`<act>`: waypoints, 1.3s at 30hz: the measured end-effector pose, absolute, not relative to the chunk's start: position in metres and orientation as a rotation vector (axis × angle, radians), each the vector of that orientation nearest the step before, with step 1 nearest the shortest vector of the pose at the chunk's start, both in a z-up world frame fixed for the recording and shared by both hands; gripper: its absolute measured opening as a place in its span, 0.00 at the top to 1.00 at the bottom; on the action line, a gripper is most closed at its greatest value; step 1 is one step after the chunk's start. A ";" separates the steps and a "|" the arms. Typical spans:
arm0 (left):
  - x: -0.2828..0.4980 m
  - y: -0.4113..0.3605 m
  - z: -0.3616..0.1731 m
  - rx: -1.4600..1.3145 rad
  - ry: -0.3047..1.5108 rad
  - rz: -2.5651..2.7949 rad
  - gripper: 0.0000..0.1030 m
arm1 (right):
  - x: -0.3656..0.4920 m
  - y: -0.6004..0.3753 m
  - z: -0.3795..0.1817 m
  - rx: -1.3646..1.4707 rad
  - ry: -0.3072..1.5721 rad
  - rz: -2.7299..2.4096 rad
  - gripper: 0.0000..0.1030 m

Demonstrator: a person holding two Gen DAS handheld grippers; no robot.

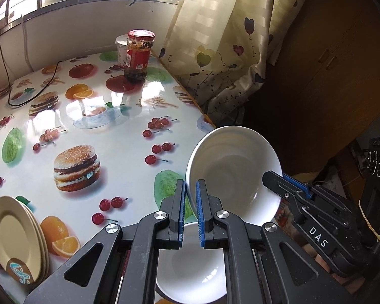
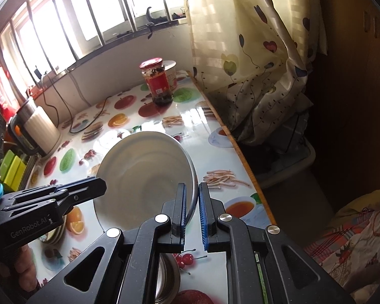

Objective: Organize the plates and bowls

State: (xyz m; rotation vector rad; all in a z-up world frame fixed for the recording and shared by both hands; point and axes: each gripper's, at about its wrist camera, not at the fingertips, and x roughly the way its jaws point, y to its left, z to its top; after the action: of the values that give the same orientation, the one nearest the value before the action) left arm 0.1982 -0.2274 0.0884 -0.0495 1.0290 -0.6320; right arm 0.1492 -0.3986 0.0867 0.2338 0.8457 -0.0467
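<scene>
A white bowl (image 1: 235, 174) is held tilted in the air above the table's near right corner. My left gripper (image 1: 190, 190) is shut on its left rim. My right gripper (image 2: 192, 190) is shut on its right rim; it shows in the left wrist view (image 1: 286, 185) too. The same bowl fills the middle of the right wrist view (image 2: 144, 177), with the left gripper (image 2: 98, 185) at its left edge. A second white bowl (image 1: 190, 266) rests on the table under the left gripper. A stack of beige plates (image 1: 17, 238) lies at the near left.
A red-lidded jar (image 1: 138, 54) and a white tub (image 1: 120, 50) stand at the table's far end. A kettle (image 2: 38, 129) and black cable (image 1: 25, 93) sit at the far left. A curtain (image 1: 225, 38) hangs along the table's right edge (image 2: 243, 157). A metal dish (image 2: 167, 276) lies below the right gripper.
</scene>
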 end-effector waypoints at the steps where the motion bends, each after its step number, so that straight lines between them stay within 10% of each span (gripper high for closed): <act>1: 0.196 -0.226 0.089 -0.050 1.034 -0.632 0.92 | 0.147 -0.397 0.088 0.235 0.844 -0.044 0.90; 39: 0.151 -0.178 0.071 -0.096 1.090 -0.601 0.92 | 0.093 -0.354 0.064 0.286 0.925 -0.011 0.89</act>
State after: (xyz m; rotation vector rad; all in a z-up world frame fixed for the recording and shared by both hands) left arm 0.1506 -0.1784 0.0705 -0.0964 1.0902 -0.6014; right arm 0.0929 -0.3539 0.0636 0.2858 0.9248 -0.0113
